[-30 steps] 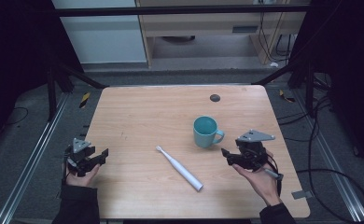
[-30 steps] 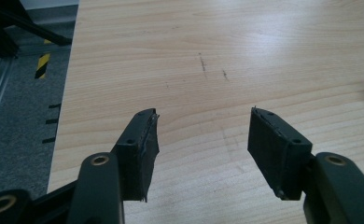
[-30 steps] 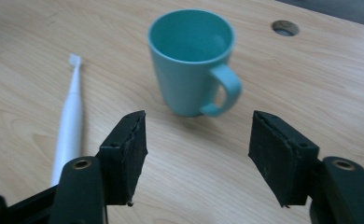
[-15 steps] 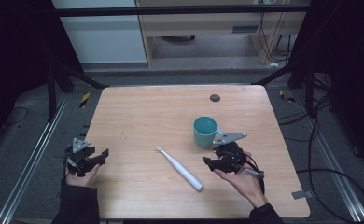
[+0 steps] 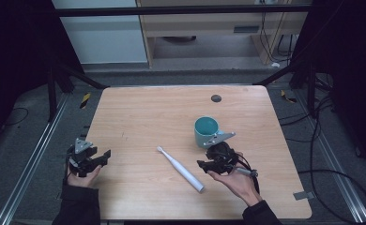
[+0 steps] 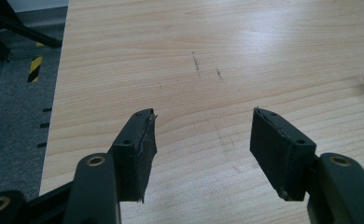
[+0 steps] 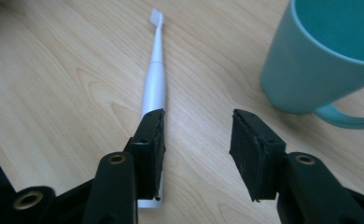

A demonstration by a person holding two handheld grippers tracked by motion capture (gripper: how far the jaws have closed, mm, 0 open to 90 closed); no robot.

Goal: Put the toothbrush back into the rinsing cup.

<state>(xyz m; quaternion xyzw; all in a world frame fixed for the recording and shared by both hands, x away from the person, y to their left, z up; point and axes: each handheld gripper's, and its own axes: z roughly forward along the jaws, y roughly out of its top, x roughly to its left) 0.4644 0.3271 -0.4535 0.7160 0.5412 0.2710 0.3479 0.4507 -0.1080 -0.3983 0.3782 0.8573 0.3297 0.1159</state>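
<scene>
Your right gripper (image 5: 207, 165) sits low over the wooden table (image 5: 139, 112), jaws spread wide with nothing between them. In the right gripper view the white toothbrush (image 7: 154, 84) lies flat on the wood, its handle end running under your left-hand jaw (not between the two, just beside that gap). Brush head points away from you. From the high view the toothbrush (image 5: 179, 168) lies diagonally mid-table, near the right gripper. The teal mug (image 5: 206, 131) stands upright just beyond that gripper, handle toward it.

Your left gripper (image 5: 99, 157) is at the table's left edge, well apart from everything, jaws also wide open and holding nothing. A small dark disc (image 5: 216, 98) sits near the far edge.
</scene>
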